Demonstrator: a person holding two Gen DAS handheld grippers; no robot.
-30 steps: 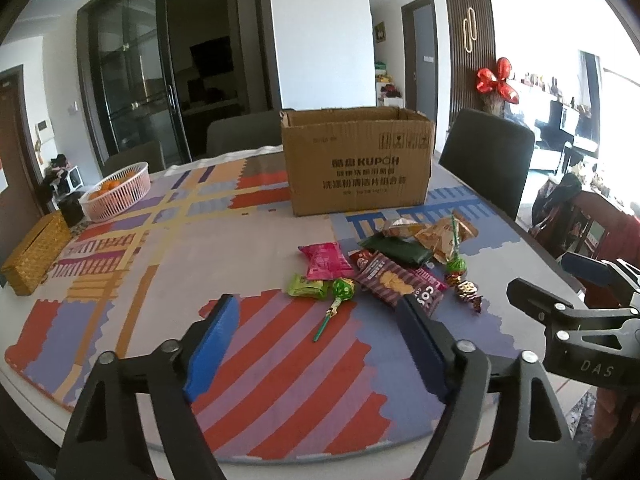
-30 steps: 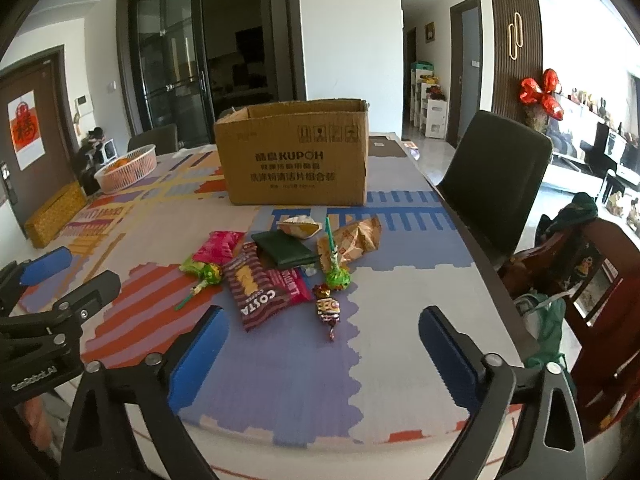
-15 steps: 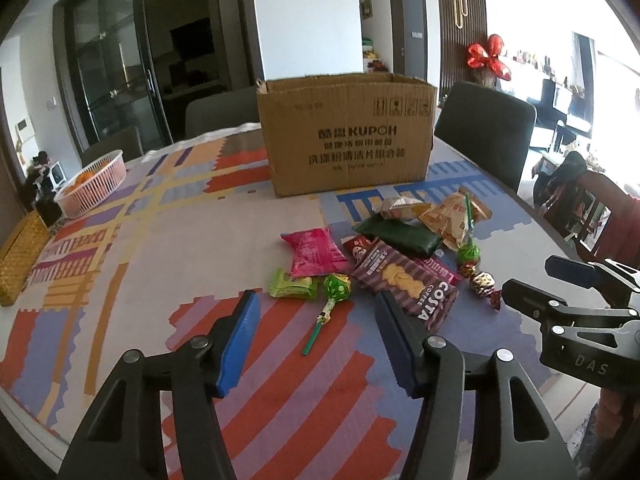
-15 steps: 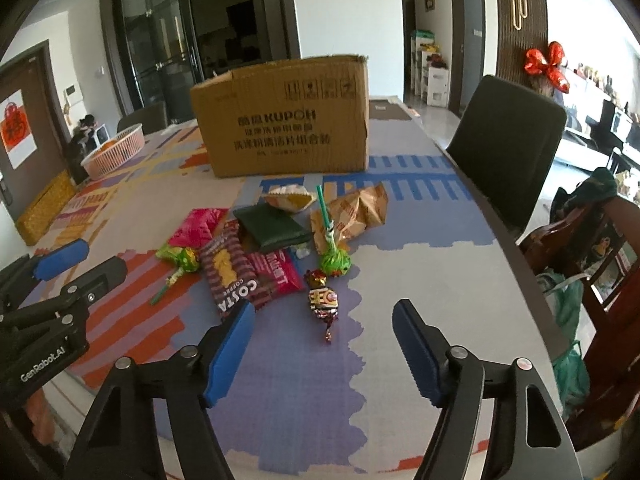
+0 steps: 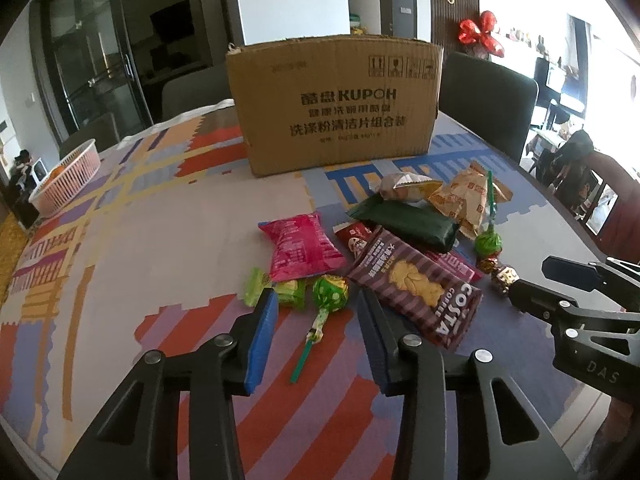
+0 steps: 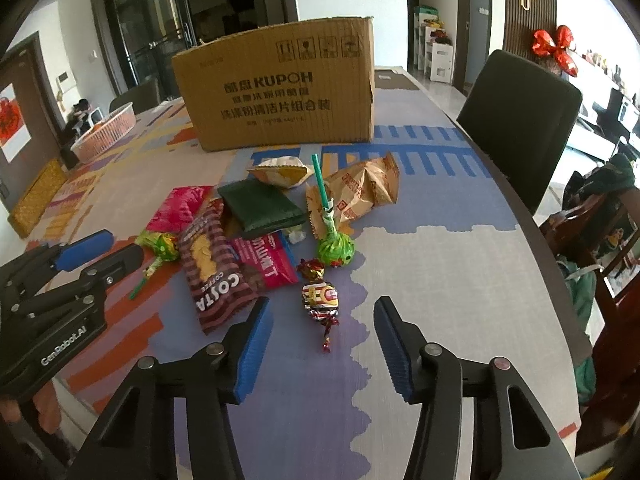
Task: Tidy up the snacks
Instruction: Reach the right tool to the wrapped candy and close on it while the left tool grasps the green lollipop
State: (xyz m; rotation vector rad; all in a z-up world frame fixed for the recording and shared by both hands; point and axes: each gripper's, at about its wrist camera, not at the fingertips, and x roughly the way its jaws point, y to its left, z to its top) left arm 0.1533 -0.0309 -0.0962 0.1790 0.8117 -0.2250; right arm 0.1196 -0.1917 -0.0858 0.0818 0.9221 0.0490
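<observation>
Patterned surface (image 5: 140, 220) carries snacks before the cardboard box (image 5: 336, 104). My left hand-held gripper (image 5: 316, 320) has been narrowing around the green lollipop (image 5: 330, 290), right hand-held gripper (image 6: 323, 322) around the wrapped candy (image 6: 320, 300); neither pinched. Risk: slim stick slips sideways.

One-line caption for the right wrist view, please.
Right gripper, jaws narrowing but empty, frames a wrapped candy before a snack pile and cardboard box.

Both grippers (image 5: 316, 312) (image 6: 322, 320) down-tilted — jaws apart, narrowing
</observation>
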